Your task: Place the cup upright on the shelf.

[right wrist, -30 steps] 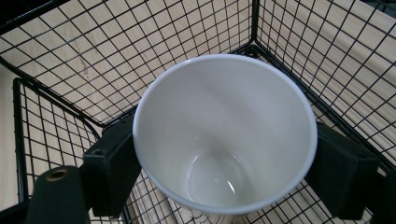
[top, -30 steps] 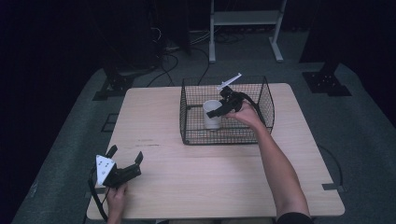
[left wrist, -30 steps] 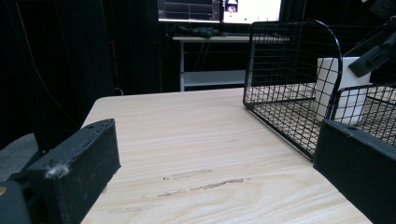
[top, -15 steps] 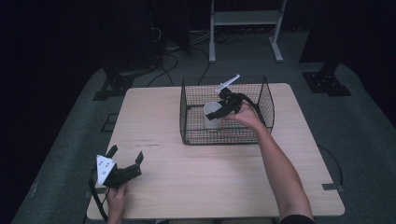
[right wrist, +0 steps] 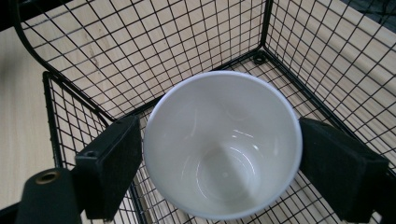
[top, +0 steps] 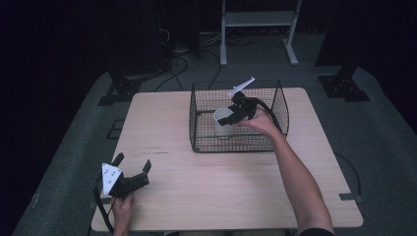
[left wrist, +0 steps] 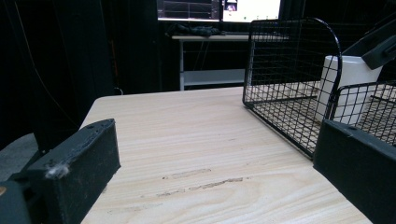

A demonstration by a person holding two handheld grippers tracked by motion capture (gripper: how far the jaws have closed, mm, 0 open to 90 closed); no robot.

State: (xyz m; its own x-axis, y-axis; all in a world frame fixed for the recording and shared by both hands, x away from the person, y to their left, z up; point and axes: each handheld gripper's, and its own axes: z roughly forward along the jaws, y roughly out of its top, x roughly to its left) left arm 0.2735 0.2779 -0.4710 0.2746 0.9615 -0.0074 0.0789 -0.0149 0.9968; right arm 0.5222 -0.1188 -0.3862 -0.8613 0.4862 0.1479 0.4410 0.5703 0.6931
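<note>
Toward the far right part of the bench (top: 196, 196), inside the black wire basket (top: 275, 101), stands a white cup (top: 223, 123), upright, near the basket's front-left inner corner. Right gripper (top: 238, 110) straddles the cup from above; its jaws have just been opening, cup between them, and in the right gripper view (right wrist: 222, 154) the left pad sits just beside the rim while the right pad looks about touching it, so the grip reads as released or nearly so. Judged step: letting go of the cup in the basket. To do it well, part the jaws further until both pads clear the rim, then lift straight up so the cup isn't tipped and the jaws miss the wire walls. Left gripper (top: 133, 172) rests near the front-left corner of the bench, jaws wide apart, nothing between them. Right gripper view shows the cup's empty inside (right wrist: 224, 144) and pad gaps; left gripper view (left wrist: 210, 177) shows the cup's side (left wrist: 345, 88) standing on the basket floor; high view gives the overall layout.
</note>
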